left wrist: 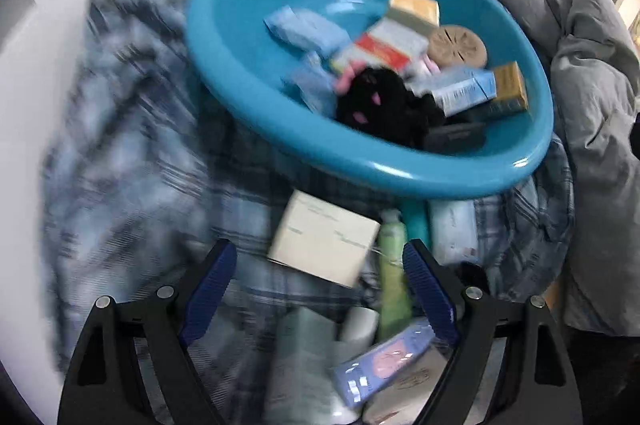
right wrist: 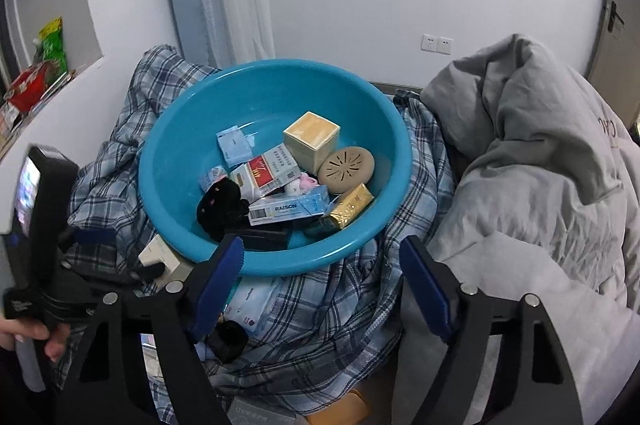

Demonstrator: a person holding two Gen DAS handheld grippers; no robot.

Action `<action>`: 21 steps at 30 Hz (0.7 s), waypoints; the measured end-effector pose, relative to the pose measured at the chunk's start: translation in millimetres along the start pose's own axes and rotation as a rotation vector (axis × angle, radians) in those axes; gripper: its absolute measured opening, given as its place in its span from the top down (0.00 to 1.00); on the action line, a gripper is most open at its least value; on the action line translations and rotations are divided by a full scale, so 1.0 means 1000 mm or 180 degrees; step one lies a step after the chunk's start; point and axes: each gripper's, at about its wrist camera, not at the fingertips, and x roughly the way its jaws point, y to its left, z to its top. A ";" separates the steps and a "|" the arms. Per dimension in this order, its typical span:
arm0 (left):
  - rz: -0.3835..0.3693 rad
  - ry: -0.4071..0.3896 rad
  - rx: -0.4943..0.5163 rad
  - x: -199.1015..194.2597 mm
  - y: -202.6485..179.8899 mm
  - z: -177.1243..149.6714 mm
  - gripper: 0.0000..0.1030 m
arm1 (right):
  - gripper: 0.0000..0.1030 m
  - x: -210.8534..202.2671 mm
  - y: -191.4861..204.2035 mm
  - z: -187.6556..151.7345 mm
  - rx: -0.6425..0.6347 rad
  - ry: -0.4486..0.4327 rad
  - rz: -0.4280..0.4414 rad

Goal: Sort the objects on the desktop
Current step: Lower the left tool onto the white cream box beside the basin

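Note:
A teal basin [left wrist: 240, 25] [right wrist: 176, 153] sits on a plaid cloth and holds several boxes, a round beige disc [right wrist: 347, 169], blue packets and a black fuzzy item [right wrist: 218, 207]. My left gripper [left wrist: 320, 257] points steeply down and is open. A cream box [left wrist: 324, 245] lies between its fingertips, untouched, with a green tube [left wrist: 394, 265] by the right finger and a blue-and-pink packet [left wrist: 384, 361] lower down. This view is blurred. My right gripper [right wrist: 322, 257] is open just in front of the basin's near rim, with nothing between its pads.
A grey duvet [right wrist: 540, 185] is heaped to the right of the basin. The plaid cloth [right wrist: 116, 181] covers the surface all around. A hand [right wrist: 24, 335] holds the other gripper's handle at the left edge. A sill [right wrist: 80, 73] at far left carries red and green packages.

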 end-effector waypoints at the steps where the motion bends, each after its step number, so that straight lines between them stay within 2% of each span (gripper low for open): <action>1: -0.0050 0.0057 -0.0064 0.008 0.003 0.000 0.15 | 0.23 0.000 -0.001 0.000 -0.0003 0.0001 -0.0004; 6: -0.0002 0.0201 -0.0295 0.028 0.016 0.003 0.15 | 0.23 0.001 -0.005 0.000 -0.0021 0.0011 -0.0038; 11: 0.0028 0.0092 -0.0293 0.025 0.014 0.003 0.15 | 0.23 0.005 -0.008 -0.001 0.0015 0.0062 -0.0011; 15: 0.0188 -0.0018 -0.0206 0.023 0.006 0.004 0.15 | 0.23 0.008 -0.008 -0.003 0.0028 0.0097 -0.0034; 17: 0.0189 -0.0007 -0.0189 0.029 0.004 0.004 0.16 | 0.23 0.007 -0.009 -0.002 0.0035 0.0097 -0.0036; 18: 0.0181 0.0077 -0.0202 0.034 0.004 0.003 0.18 | 0.23 0.007 -0.009 -0.002 0.0039 0.0093 -0.0038; 20: 0.0128 0.0205 -0.0179 0.040 0.002 0.000 0.36 | 0.23 0.006 -0.010 -0.002 0.0044 0.0079 -0.0042; 21: 0.0118 0.0244 -0.0161 0.041 0.001 -0.001 0.37 | 0.23 0.006 -0.010 -0.001 0.0046 0.0077 -0.0043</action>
